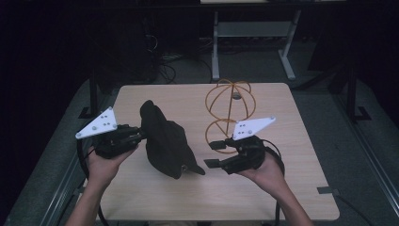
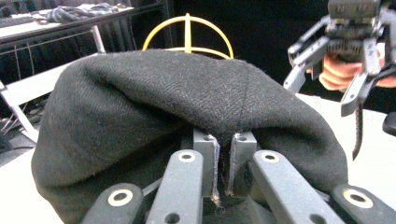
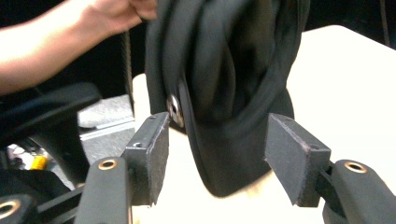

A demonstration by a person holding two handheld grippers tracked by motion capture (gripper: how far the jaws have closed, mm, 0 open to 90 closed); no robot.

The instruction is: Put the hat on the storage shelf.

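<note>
We see our left tongs [image 2: 223, 161] pinched tight on the black cap's [image 1: 164, 139] fabric, lifting it above the tabletop [image 1: 282, 188]. Our right tongs [image 3: 217, 156] gape wide around the cap's brim. At one o'clock of the cap stands a yellow wire stand [image 1: 230, 108].

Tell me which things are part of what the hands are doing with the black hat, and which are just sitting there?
Part of it, likely:
black cap
left gripper, pinching its cloth
right gripper, open around its brim
wooden table

Just sitting:
yellow wire stand, maybe meant for the cap
metal frame behind
</note>
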